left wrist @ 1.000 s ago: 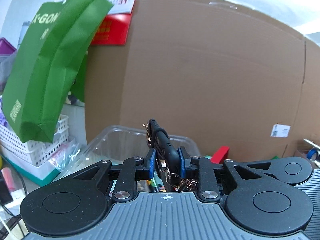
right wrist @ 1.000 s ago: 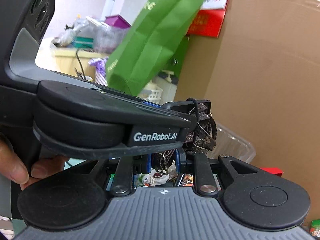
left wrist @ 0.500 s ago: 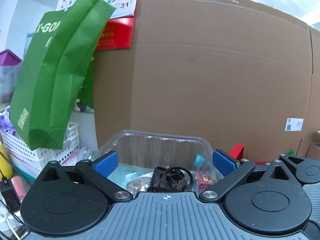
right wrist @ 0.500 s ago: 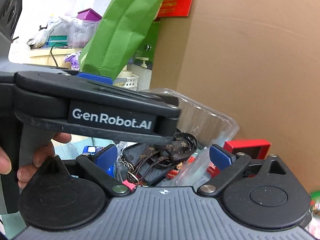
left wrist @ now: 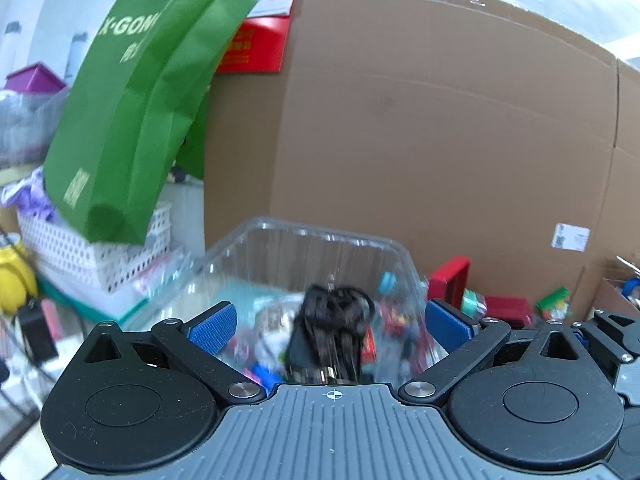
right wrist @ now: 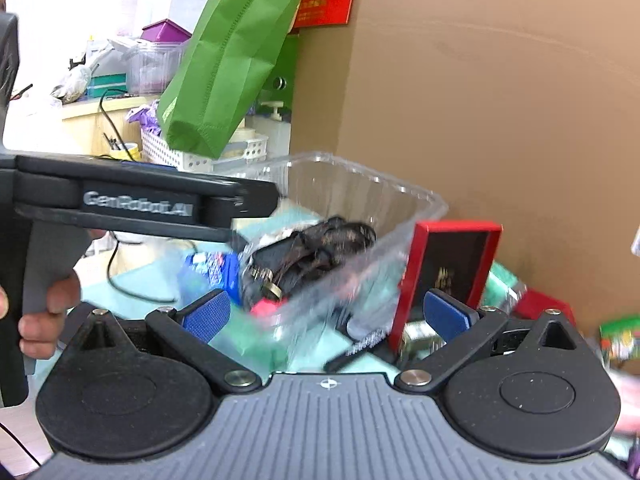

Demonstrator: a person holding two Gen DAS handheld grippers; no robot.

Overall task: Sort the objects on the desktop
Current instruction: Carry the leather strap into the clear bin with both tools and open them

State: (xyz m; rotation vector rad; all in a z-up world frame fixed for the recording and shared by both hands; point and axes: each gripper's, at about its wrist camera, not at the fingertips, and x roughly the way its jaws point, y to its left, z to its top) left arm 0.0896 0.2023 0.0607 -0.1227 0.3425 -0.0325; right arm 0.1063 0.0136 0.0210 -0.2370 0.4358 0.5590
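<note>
A black key case with a brown strap (left wrist: 332,328) lies loose inside a clear plastic container (left wrist: 320,236), among small coloured items. My left gripper (left wrist: 330,324) hangs just before the container with its blue pads (left wrist: 212,324) wide apart and nothing pressed between them: it is open. In the right wrist view the same key case (right wrist: 312,252) rests in the container (right wrist: 360,172). My right gripper (right wrist: 328,316) sits lower and nearer, its jaws opening, with nothing held between them. The left gripper's body (right wrist: 140,208) crosses that view from the left.
A large cardboard box (left wrist: 440,120) walls off the back. A green bag (left wrist: 132,120) hangs over a white basket (left wrist: 80,248) at left. A red box (right wrist: 448,272) stands right of the container. A hand (right wrist: 48,312) holds the left gripper's handle. Small items litter the teal surface.
Both grippers were shut on the key case and strap; both have opened wide. The key case has dropped into the clear container, and both grippers have drawn back from it.
</note>
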